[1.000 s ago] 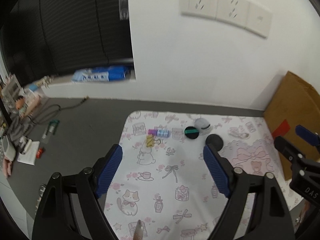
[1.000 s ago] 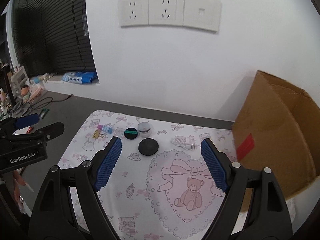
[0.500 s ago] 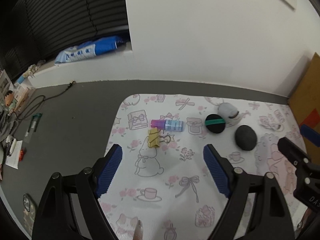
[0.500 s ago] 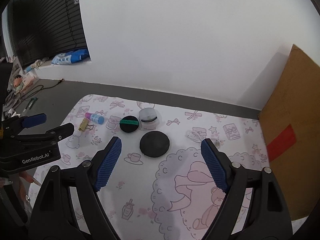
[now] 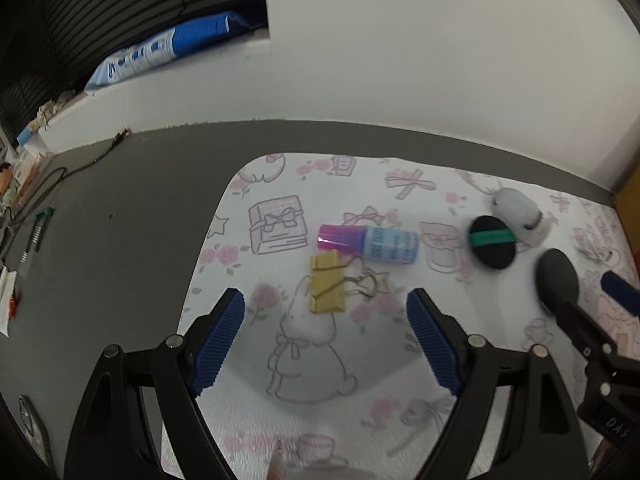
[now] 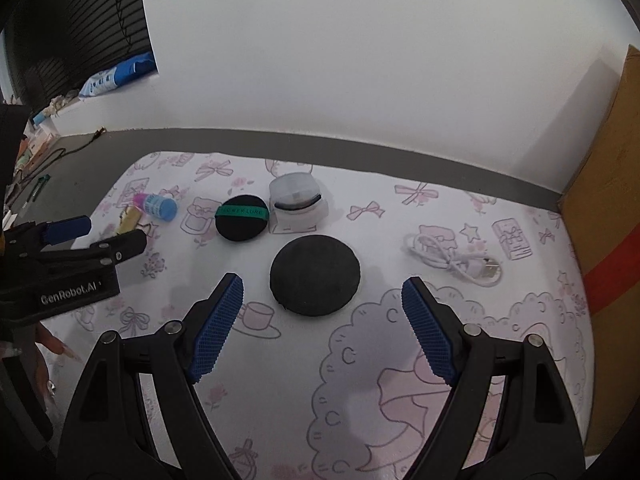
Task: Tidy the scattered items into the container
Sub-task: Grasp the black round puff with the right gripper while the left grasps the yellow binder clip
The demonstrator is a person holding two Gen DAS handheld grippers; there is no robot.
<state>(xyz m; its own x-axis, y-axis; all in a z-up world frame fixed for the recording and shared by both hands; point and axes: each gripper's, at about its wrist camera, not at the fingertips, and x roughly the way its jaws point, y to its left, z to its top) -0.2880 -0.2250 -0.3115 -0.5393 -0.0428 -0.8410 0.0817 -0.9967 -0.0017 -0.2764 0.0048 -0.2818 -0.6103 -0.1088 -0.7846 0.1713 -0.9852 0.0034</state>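
A patterned white mat carries the scattered items. In the left wrist view my left gripper stands open just short of a yellow binder clip, and a small bottle with a pink cap lies beyond it. In the right wrist view my right gripper is open with a plain black round puff lying just ahead between its fingers, untouched. Farther back sit a black puff with a green band and a clear lidded container. A white USB cable lies to the right.
A brown cardboard box stands at the mat's right edge. The white wall rises close behind the mat. Grey floor to the left holds cables and small tools. A blue packet rests on the window ledge.
Both grippers have come down and forward toward the mat, so the items look larger and nearer. Their jaws have stayed equally wide. No item has moved.
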